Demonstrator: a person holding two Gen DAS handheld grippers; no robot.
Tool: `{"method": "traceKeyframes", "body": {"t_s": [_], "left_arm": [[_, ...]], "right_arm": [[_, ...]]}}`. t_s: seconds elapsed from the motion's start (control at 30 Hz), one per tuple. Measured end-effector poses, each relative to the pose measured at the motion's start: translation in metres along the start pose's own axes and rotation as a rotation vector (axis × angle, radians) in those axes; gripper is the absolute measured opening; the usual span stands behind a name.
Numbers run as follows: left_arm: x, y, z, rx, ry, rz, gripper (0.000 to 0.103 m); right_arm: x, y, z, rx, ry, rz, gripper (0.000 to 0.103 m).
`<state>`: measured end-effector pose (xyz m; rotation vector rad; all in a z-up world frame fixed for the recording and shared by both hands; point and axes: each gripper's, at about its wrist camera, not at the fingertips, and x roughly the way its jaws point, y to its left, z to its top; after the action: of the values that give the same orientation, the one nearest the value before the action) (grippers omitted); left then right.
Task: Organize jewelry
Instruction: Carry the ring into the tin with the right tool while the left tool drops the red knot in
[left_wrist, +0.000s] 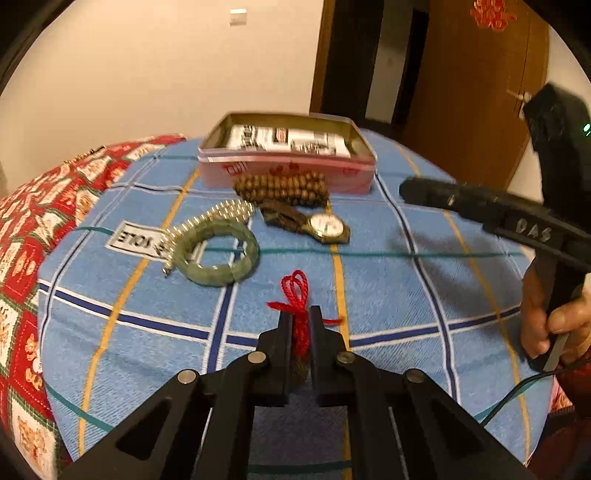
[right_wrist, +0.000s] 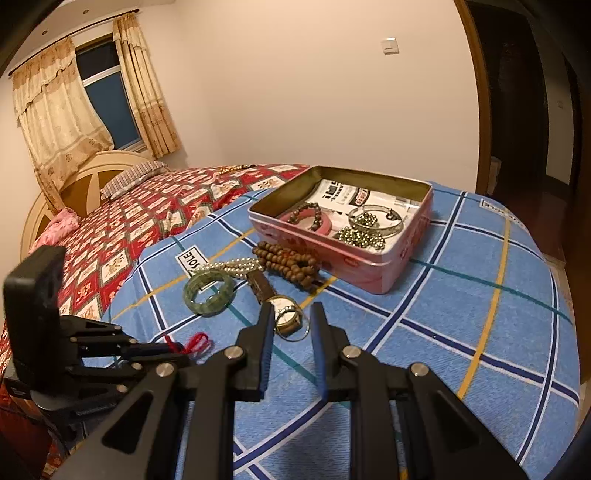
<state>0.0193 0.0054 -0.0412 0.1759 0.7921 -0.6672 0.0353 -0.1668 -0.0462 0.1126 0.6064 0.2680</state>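
The red cord charm (left_wrist: 295, 314) sits clamped in my left claw (left_wrist: 299, 321): both fingers press on its knotted middle, loop sticking out ahead of the tips, a darker piece hanging back between the fingers. Its long axis runs along the fingers, pointing away from me. It appears to rest on the blue checked cloth (left_wrist: 388, 295) over the bed, or just above it; I cannot tell whether it is lifted.

Straight ahead of the left claw, well beyond the charm, stands the open pink tin (left_wrist: 288, 173). In between lie the wooden bead string (left_wrist: 284, 186), touching the tin's near wall, and the wristwatch (left_wrist: 325, 226). Ahead and to the left lie the green bangle (left_wrist: 216, 254) and a pearl strand (left_wrist: 207, 221) overlapping it.

My right claw (right_wrist: 291, 321) is nearly together, a narrow gap between the tips, nothing gripped. The wristwatch shows just past its tips, with a thin ring (right_wrist: 295, 334) beside it. It stands to the right of the left claw, nearer the tin.

Judgement: the left hand has the charm, so the coming move is a lift and carry forward over the beads and watch into the tin. The loose cord ends may snag the beads if carried low.
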Motion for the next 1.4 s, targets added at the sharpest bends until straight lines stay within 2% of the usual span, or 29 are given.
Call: {"method": "traceKeyframes", "body": {"t_s": [0.23, 0.47, 0.63, 0.9, 1.1, 1.23, 1.4], "left_arm": [[-0.029, 0.000, 0.011, -0.047, -0.164, -0.033, 0.007], [-0.052, 0.004, 0.043, -0.089, -0.355, -0.005, 0.007], [-0.045, 0.011, 0.068, -0.102, -0.415, 0.006, 0.007], [-0.007, 0.023, 0.109, -0.139, -0.436, -0.010, 0.007], [0.032, 0.032, 0.143, -0.170, -0.433, -0.014, 0.007], [0.064, 0.028, 0.164, -0.150, -0.382, 0.017, 0.007], [0.105, 0.025, 0.172, -0.159, -0.267, 0.031, 0.007]], "right_arm": [[-0.001, -0.004, 0.002, 0.011, -0.017, -0.012, 0.023], [-0.009, -0.011, 0.018, 0.021, -0.077, -0.036, 0.023], [-0.009, -0.015, 0.038, 0.023, -0.124, -0.054, 0.023], [0.005, -0.028, 0.076, 0.030, -0.195, -0.116, 0.023], [0.040, -0.049, 0.104, 0.072, -0.183, -0.140, 0.023], [0.069, -0.062, 0.113, 0.100, -0.145, -0.145, 0.023], [0.094, -0.072, 0.108, 0.121, -0.081, -0.148, 0.023]]}}
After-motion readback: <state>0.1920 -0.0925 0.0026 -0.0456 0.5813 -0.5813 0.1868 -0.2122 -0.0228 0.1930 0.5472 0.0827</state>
